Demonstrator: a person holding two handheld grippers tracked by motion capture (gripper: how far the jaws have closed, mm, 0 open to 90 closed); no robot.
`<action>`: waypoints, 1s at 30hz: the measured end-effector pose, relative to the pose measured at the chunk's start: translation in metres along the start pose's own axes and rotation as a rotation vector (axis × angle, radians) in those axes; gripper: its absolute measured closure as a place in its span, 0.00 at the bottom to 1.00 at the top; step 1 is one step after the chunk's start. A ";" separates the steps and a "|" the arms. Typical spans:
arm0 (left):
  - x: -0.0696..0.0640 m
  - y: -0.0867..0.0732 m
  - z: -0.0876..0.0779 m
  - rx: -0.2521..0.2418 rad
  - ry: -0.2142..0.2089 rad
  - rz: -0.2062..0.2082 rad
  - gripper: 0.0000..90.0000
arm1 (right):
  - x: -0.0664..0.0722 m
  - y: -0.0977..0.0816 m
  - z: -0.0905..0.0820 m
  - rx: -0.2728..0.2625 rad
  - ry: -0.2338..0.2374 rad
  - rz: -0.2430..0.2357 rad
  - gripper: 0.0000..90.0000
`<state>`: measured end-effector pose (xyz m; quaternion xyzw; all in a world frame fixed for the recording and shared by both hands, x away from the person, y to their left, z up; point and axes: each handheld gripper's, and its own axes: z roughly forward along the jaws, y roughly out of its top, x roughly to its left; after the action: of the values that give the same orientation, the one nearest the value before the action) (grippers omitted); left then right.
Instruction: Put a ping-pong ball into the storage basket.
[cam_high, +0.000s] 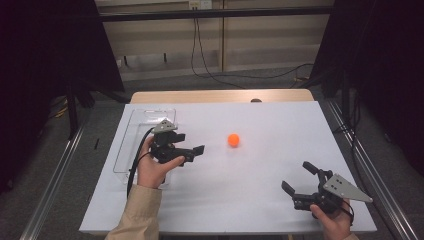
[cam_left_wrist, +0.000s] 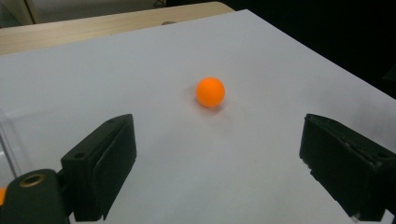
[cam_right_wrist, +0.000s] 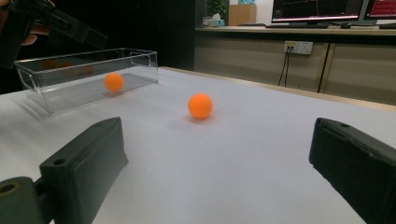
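So the clear bin (cam_high: 131, 145) sits at the left edge of the white table (cam_high: 260, 200), with one orange ball (cam_right_wrist: 113, 81) already seen inside it through the wall. Just right of the bin, the left gripper (cam_high: 192, 152) is held with its jaws spread wide, nothing between them, aimed at the loose orange ball (cam_high: 233, 140) further right of the bin on bare table. Well right of the bin, near the front edge, the right gripper (cam_high: 298, 177) is parked, jaws also apart and empty. Likely snag: the ball could be nudged by one pad and sent rolling off, since it's round and light.
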<state>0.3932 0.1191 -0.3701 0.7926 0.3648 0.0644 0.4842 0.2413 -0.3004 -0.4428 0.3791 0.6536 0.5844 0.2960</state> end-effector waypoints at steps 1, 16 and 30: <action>-0.001 0.000 0.002 -0.002 -0.001 -0.002 0.12 | 0.000 0.000 0.000 -0.001 0.000 -0.001 0.04; -0.010 0.000 0.015 0.009 -0.011 0.017 0.12 | -0.002 0.000 0.000 0.001 -0.005 -0.001 0.04; -0.014 -0.001 0.024 0.010 -0.010 0.027 0.11 | -0.002 0.000 0.000 -0.001 -0.005 -0.001 0.04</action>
<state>0.3930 0.0931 -0.3801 0.8001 0.3521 0.0653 0.4812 0.2421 -0.3018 -0.4426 0.3800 0.6527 0.5837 0.2981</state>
